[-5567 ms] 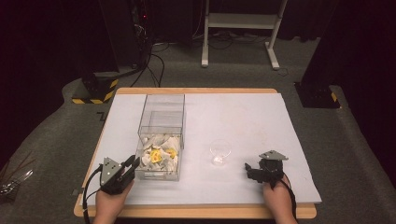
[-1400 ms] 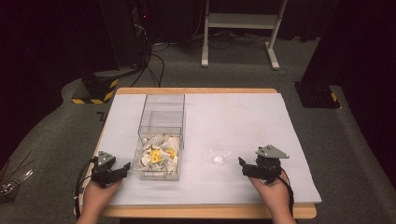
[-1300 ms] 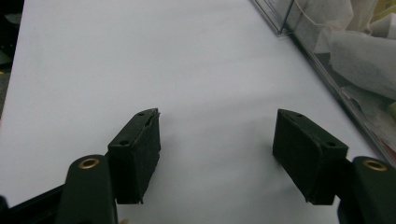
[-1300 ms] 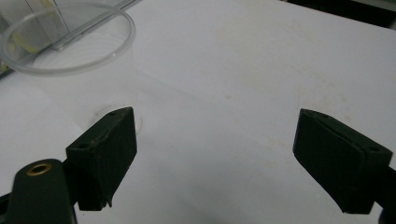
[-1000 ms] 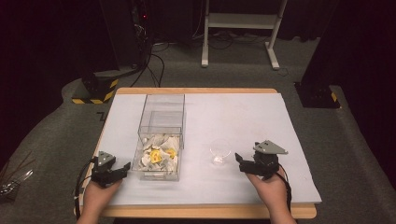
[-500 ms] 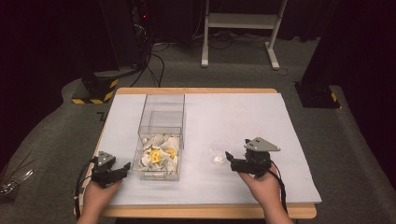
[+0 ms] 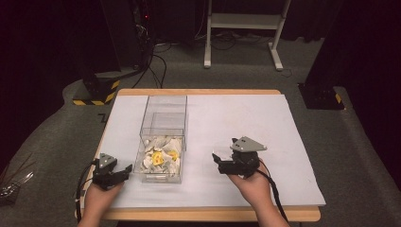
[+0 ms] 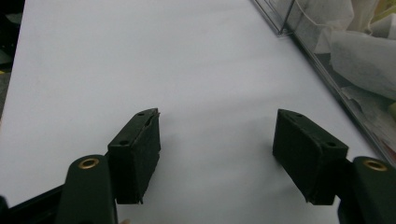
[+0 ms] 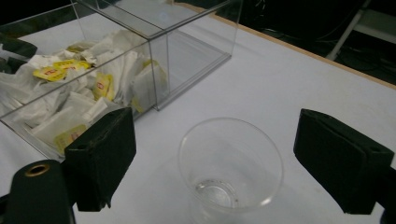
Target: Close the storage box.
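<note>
We note the right gripper (image 9: 215, 154) with jaws wide apart on either side of a clear cup (image 9: 231, 170), not touching it; the cup stands upright on the white sheet (image 7: 246, 113), just right of the clear box (image 7: 163, 137) of tea bags (image 9: 70, 102). The left gripper (image 7: 124, 171) rests just left of the box, jaws apart, nothing between them.

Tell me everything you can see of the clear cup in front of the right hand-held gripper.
The clear cup is a small see-through tumbler, plastic or glass by its look, that widens from a thick round base to a broad rim. It stands upright and empty on the white table cover, a short way from the clear box of tea bags. The right hand-held gripper has its jaws open on either side of it, apart from its wall; nothing touches it but the cover.
</note>
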A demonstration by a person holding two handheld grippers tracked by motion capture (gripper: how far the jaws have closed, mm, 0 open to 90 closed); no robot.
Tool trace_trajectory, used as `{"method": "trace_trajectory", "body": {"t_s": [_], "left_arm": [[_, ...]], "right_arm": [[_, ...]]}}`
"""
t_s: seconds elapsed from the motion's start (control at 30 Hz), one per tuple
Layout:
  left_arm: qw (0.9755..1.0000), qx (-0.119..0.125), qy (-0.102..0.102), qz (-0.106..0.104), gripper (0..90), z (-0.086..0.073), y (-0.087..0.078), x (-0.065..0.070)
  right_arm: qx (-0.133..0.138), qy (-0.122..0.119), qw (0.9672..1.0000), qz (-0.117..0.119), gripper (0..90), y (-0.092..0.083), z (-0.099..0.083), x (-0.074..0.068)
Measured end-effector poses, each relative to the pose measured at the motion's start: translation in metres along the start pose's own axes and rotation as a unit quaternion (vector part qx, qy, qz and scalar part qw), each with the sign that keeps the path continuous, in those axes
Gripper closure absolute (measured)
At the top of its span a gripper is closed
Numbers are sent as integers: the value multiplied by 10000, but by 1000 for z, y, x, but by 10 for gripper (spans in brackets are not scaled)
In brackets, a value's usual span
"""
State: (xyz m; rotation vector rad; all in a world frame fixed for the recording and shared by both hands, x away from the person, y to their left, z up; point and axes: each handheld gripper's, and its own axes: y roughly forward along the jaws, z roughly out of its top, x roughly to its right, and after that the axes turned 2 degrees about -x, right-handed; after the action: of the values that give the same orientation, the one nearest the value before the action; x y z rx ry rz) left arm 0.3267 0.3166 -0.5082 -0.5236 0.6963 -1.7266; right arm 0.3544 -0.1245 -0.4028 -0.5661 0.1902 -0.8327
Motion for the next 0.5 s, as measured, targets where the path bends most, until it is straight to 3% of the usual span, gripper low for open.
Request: {"method": "trace_trajectory", "body": {"t_s": [0.5], "left_arm": [[10000,5,24,-17,318,0,1,-1]], "right_arm": [[-25,-200,9988,453,134,27,22,-44]]}}
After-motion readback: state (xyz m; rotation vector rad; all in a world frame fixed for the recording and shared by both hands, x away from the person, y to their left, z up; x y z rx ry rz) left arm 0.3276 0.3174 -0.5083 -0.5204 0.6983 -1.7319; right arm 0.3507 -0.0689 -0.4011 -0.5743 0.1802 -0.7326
